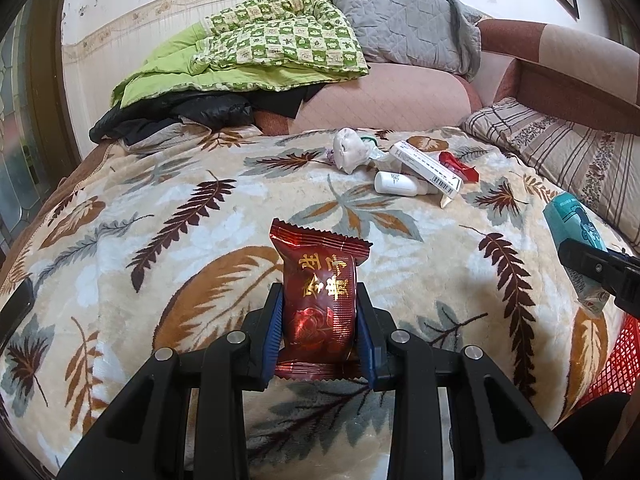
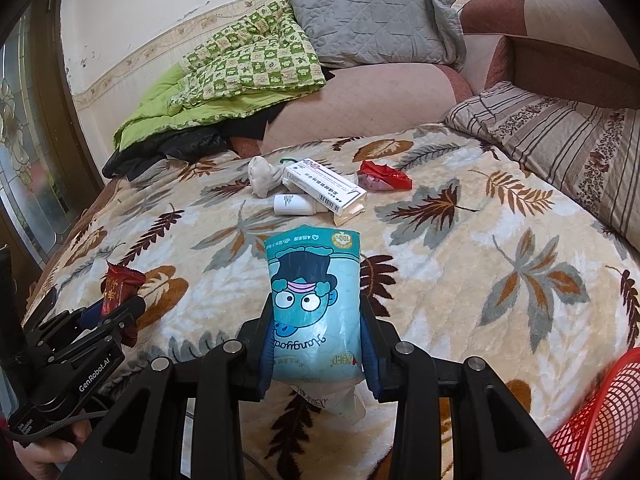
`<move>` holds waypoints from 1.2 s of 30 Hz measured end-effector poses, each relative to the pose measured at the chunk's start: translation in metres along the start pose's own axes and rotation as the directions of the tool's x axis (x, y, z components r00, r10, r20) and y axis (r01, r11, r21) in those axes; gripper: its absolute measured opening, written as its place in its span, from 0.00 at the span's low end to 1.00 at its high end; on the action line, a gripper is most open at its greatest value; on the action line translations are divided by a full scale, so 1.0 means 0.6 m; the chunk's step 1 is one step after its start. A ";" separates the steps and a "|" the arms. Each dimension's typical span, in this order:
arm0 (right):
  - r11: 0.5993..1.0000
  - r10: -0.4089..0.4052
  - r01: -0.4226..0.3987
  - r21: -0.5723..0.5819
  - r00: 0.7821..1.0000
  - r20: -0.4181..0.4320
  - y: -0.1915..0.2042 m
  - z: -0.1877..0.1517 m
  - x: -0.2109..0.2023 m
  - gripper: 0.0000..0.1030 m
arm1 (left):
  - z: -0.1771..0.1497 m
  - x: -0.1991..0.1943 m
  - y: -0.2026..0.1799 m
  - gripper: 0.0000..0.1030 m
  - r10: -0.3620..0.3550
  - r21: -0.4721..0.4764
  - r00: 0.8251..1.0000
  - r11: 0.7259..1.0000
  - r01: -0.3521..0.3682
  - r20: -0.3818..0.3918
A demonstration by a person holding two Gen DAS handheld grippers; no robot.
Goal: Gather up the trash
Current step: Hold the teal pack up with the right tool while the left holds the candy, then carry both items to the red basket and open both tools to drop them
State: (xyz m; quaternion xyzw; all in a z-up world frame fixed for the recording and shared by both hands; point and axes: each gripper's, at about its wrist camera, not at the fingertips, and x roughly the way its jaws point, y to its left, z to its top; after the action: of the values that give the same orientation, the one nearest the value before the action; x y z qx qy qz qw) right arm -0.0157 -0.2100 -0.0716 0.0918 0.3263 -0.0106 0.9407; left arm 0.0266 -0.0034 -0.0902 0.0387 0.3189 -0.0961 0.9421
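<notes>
My left gripper (image 1: 319,312) is shut on a dark red snack wrapper (image 1: 318,280) with gold letters, held upright above the leaf-print blanket (image 1: 160,240). My right gripper (image 2: 318,332) is shut on a teal tissue pack (image 2: 316,304) with a cartoon face. Each gripper shows in the other view: the right one with the tissue pack (image 1: 576,236) at the right edge, the left one with the wrapper (image 2: 118,284) at the left. Farther back on the blanket lie a crumpled tissue (image 2: 262,178), a white box (image 2: 324,186), a small white bottle (image 2: 292,205) and a red wrapper (image 2: 382,176).
A red mesh basket (image 2: 596,420) stands at the lower right, also seen as the basket (image 1: 616,364) by the bed edge. A green quilt (image 1: 256,48), grey pillow (image 1: 404,28), black jacket (image 1: 172,114) and striped pillow (image 2: 560,132) lie at the back. A hand (image 2: 44,450) holds the left gripper.
</notes>
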 end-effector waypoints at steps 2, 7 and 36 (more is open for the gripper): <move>1.000 0.000 0.000 0.001 1.000 0.002 0.001 0.000 0.000 0.38 | 0.000 0.000 0.002 0.31 -0.013 -0.008 1.000 1.000 0.013 0.002; 1.000 0.008 -0.008 0.002 1.000 0.007 0.004 -0.001 -0.001 0.38 | -0.003 0.000 0.007 0.31 -0.084 -0.044 0.996 0.995 0.085 0.022; 0.903 -0.203 0.148 0.402 0.974 0.098 -0.263 -0.101 -0.321 0.40 | 0.054 -0.128 -0.275 0.31 -0.559 0.177 0.822 0.803 0.569 -0.106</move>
State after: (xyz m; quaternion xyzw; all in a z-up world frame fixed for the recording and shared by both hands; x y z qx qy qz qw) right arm -0.2170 -0.3619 -0.0255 0.2476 0.2586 -0.1669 0.9187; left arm -0.0478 -0.1571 -0.0197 0.0393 0.3273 -0.4024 0.8540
